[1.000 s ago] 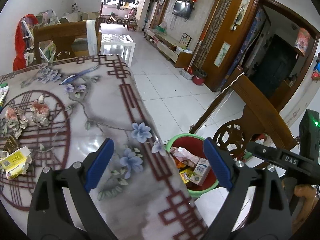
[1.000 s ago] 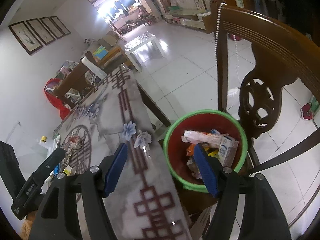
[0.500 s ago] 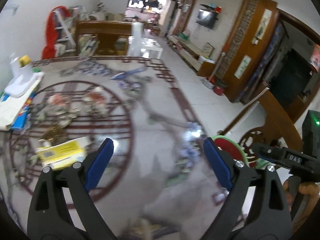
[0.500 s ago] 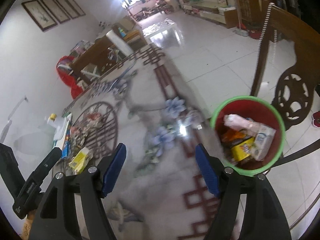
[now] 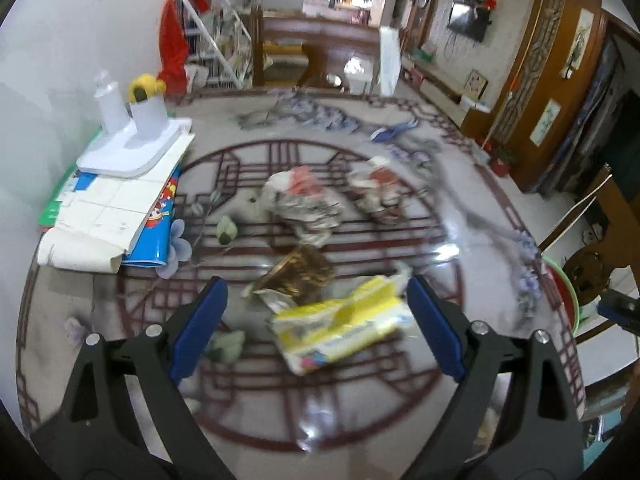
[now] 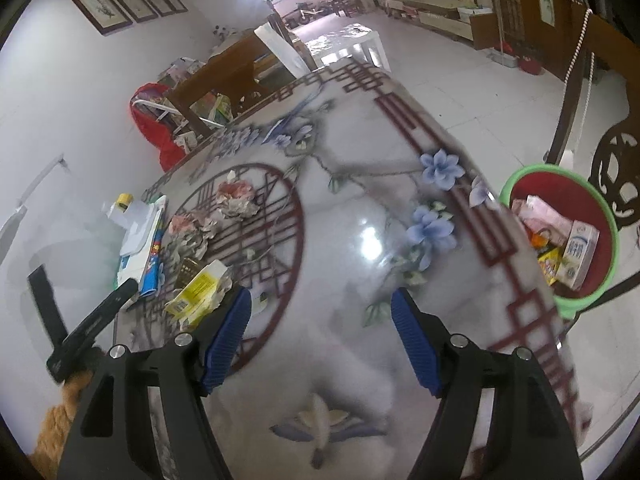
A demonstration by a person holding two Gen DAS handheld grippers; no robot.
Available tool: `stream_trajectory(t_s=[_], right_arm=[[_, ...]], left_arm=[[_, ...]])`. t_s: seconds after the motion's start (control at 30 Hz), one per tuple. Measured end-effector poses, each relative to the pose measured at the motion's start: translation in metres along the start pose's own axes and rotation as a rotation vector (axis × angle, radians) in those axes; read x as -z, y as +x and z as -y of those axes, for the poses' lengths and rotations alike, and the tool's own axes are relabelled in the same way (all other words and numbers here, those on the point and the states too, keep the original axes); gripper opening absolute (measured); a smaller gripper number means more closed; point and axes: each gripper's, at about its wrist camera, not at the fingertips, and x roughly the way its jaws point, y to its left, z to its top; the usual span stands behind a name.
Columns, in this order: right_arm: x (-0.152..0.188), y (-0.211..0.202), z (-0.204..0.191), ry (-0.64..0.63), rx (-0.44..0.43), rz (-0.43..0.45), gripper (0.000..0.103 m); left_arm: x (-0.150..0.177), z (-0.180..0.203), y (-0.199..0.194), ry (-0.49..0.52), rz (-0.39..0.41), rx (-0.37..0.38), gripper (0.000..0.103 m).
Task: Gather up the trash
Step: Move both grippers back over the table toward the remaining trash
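Left hand-held gripper (image 5: 316, 322) hovers wide and empty over a yellow wrapper (image 5: 340, 324) lying on the patterned surface (image 5: 360, 408). Right hand-held gripper (image 6: 320, 336) is parted, nothing between its pads; the green-rimmed bin (image 6: 600, 208) stands right of the surface.

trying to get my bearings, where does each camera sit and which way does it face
Left wrist: on the left hand-held gripper, angled down over the table at the yellow wrapper; its blue-padded fingers show, open.
Right wrist: on the right hand-held gripper, angled down at bare tabletop, the trash bin to its right; its open fingers and the left hand-held gripper's body show.
Shared: the table, yellow wrapper, crumpled papers, bin.
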Motion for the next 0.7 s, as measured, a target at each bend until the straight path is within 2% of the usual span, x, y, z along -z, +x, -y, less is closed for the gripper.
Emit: stream_trajectory(t_s=[0.13, 0.27, 0.43, 0.6, 0.63, 0.7], right_arm=[[0.007, 0.005, -0.009, 0.025, 0.024, -0.002, 0.07], [0.009, 0.005, -0.013, 0.043, 0.057, 0.006, 0.07], [0.009, 0.007, -0.01, 0.074, 0.099, 0.005, 0.07], [0.009, 0.019, -0.016, 0.063, 0.12, -0.031, 0.071], [0.009, 0.022, -0.018, 0.056, 0.121, -0.039, 0.071], [0.007, 0.027, -0.024, 0.04, 0.119, -0.053, 0.071]], left_arm=[[-0.011, -0.011, 0.038, 0.067, -0.077, 0.056, 0.089], [-0.013, -0.006, 0.078, 0.165, -0.142, 0.048, 0.089], [-0.01, -0.007, 0.109, 0.195, -0.217, 0.066, 0.089], [0.004, -0.011, 0.116, 0.191, -0.239, 0.062, 0.088], [0.007, -0.013, 0.115, 0.187, -0.23, 0.057, 0.087], [0.01, -0.016, 0.111, 0.164, -0.207, 0.053, 0.072]])
